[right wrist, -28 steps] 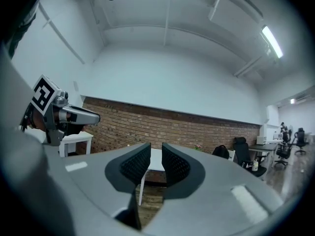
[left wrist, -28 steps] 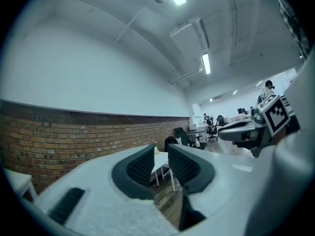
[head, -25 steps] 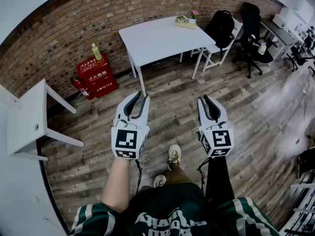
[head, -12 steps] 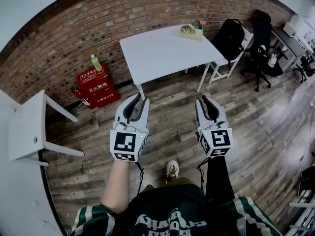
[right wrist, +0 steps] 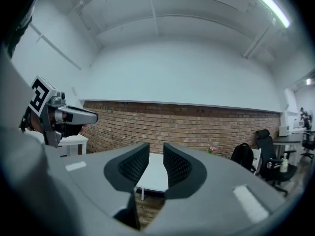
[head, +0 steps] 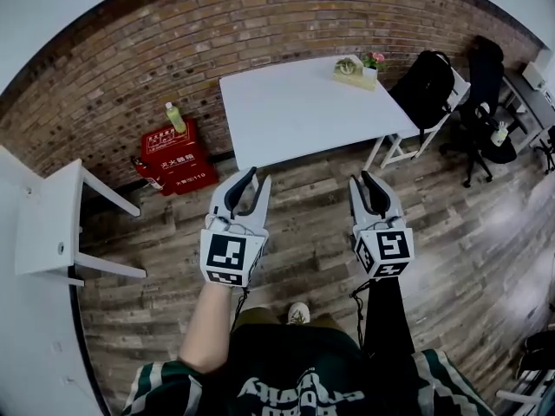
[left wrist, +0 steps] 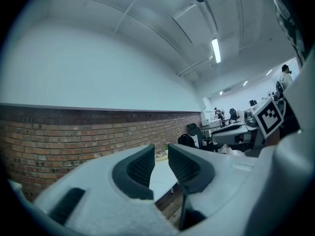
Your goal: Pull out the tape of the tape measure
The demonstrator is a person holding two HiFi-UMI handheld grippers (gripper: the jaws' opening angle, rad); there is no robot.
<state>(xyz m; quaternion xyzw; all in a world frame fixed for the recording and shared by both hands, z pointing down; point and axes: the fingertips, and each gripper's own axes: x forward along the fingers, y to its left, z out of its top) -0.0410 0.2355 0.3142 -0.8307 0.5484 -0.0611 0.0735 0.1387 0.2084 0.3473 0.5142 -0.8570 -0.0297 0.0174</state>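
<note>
Both grippers have come closer to the white desk [head: 295, 111] since a second ago, and the desk now looks bigger in the head view, while less of the person's shoe [head: 298, 313] shows. The left gripper [head: 259, 176] has its jaws a little way apart, with a thin gap and nothing in it. The right gripper [head: 361, 178] has its jaws opening, also with a small gap and nothing between them. The two grippers are held side by side in the air, apart from each other, and touch nothing. The left jaws point at the near left corner of the desk, and the right jaws point toward its near edge. Wood floor [head: 303, 202] lies between the grippers and the desk. Most of the desk top is bare. At its far right corner sits a small round thing [head: 346, 64] on a tan tray, just beside pink flowers [head: 375, 60]; it is too small to tell if this is the tape measure. A black bag [head: 425, 89] rests on a white chair to the right. A red box [head: 178, 152] with a green bottle [head: 175, 117] on top stands by the brick wall [head: 217, 42] to the left. Another white table [head: 48, 219] is at the far left.
</note>
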